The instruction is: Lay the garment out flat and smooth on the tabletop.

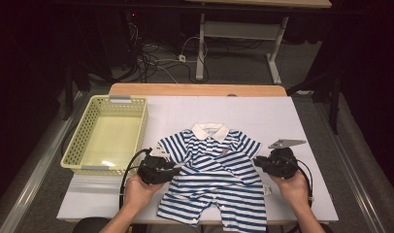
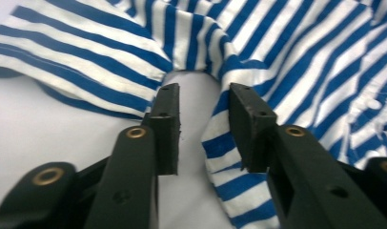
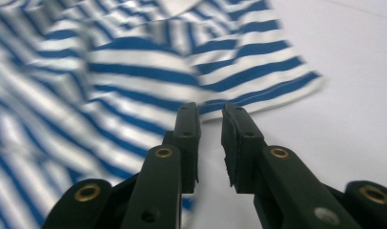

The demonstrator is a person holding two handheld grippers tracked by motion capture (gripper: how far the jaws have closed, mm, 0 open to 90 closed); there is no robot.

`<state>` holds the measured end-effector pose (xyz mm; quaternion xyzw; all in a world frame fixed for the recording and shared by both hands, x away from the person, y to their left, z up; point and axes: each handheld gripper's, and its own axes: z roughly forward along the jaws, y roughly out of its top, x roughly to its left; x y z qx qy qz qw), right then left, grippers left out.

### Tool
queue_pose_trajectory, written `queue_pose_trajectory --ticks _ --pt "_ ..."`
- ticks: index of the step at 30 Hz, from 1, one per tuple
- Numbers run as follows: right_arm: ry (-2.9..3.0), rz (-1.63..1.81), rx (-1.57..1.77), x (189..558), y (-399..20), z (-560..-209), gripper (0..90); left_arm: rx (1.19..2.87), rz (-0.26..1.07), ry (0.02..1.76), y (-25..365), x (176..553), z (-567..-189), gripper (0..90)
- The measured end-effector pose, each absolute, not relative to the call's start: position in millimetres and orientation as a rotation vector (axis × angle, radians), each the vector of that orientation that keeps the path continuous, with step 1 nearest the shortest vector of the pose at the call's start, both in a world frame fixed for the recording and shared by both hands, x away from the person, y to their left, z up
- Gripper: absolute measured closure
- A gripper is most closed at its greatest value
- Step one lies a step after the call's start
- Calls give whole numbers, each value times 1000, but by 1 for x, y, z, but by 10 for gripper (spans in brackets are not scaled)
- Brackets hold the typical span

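Flat on the white worktop (image 1: 302, 121) lies a blue-and-white striped cotton baby romper (image 1: 212, 179) with a white collar, its neck pointing away from the person and its legs reaching the near edge. To its left, near the worktop's left edge, stands a pale yellow perforated plastic basket (image 1: 83, 141), well apart from the garment. The left gripper (image 1: 178, 167), black and held in the person's left hand (image 1: 137, 191), sits at the romper's left side just under the short sleeve. In the left gripper view its jaws are spread with a clear gap between them; bare worktop shows in that gap, and the striped side seam runs along beside the right-hand pad (image 2: 246, 126), close to it, though whether cloth and pad touch cannot be told. Nothing is pinched. The right gripper (image 1: 257, 161), also black, with a grey three-cornered plate on top, is held in the right hand (image 1: 294, 187) just beside the romper's right sleeve. In the right gripper view its jaws stand slightly parted, a narrow gap between the pads, with white worktop showing through and the hem of the striped sleeve lying just beyond the tips. Neither pad presses on fabric. A black cable trails from each gripper toward the person.
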<state>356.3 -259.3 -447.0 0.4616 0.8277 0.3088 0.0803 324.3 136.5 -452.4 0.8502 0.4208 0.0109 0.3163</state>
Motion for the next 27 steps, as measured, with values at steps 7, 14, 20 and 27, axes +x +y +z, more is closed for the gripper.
queue_pose_trajectory --ticks 7,14,20,27 --pt "2450 839 1481 385 -256 -466 684 2198 80 1137 142 330 -454 544" --pt "2433 770 1519 403 -251 -477 644 2195 85 1177 145 335 -458 515" --pt "2474 724 1459 407 -244 -475 873 2217 86 1190 140 339 -464 513" --pt "2412 671 1463 418 -257 -470 900 2214 87 1204 141 344 -467 513"
